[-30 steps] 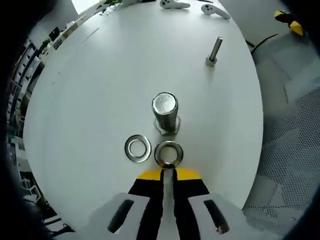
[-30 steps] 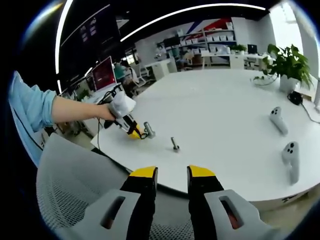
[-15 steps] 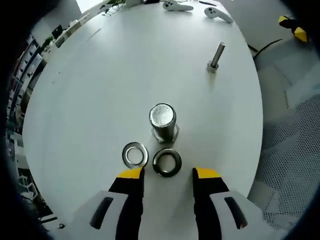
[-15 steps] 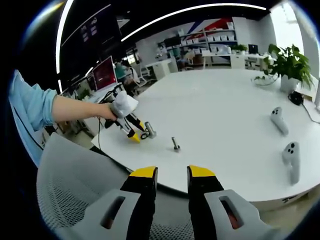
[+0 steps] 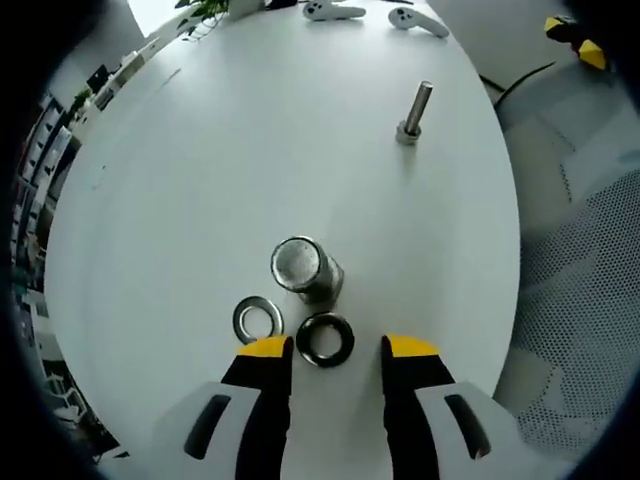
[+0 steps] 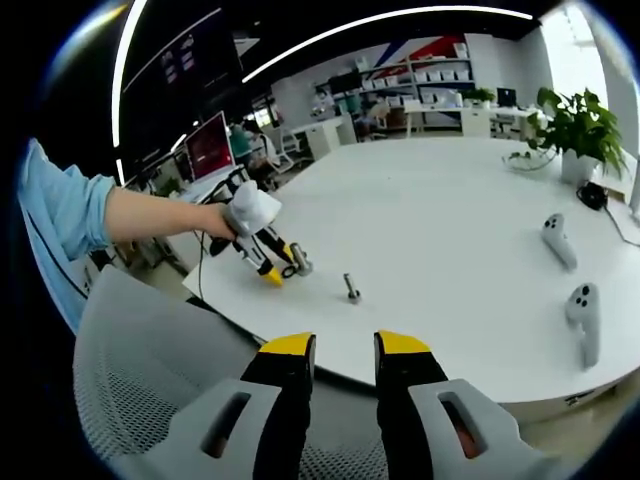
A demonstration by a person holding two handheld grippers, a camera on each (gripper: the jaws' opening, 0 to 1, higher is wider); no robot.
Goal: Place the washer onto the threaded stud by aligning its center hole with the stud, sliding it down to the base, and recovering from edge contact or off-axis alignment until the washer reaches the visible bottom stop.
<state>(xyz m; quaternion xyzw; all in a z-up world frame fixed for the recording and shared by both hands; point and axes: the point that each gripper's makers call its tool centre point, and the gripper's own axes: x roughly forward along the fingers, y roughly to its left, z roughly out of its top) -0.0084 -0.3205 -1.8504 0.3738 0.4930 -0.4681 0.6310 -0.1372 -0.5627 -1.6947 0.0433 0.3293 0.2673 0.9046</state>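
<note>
Since a second ago the left gripper (image 5: 335, 348) has let go of the dark washer (image 5: 325, 339) and spread its jaws; back then they were pinched shut on the washer's near edge; now they're wide open with the washer lying flat on the white surface (image 5: 200, 150) between the two yellow tips, touching neither as far as I can see; the whole view has also shifted a bit, so the camera moved.

Just past the washer stands the fat stud (image 5: 300, 268), upright on its hex base, washer just beside the base but not on it; a second, lighter washer (image 5: 258, 319) lies flat to the left of the dark one, near the stud too; a thin bolt (image 5: 412, 110) stands well apart further up the surface; two white controllers (image 5: 330, 10) sit at the far edge.

Right gripper (image 6: 344, 350) hovers off the surface over a mesh chair (image 6: 140, 360); jaws parted, holding nothing, same as before; from there you can see the person's hand (image 6: 215, 222) on the left gripper by the stud.
</note>
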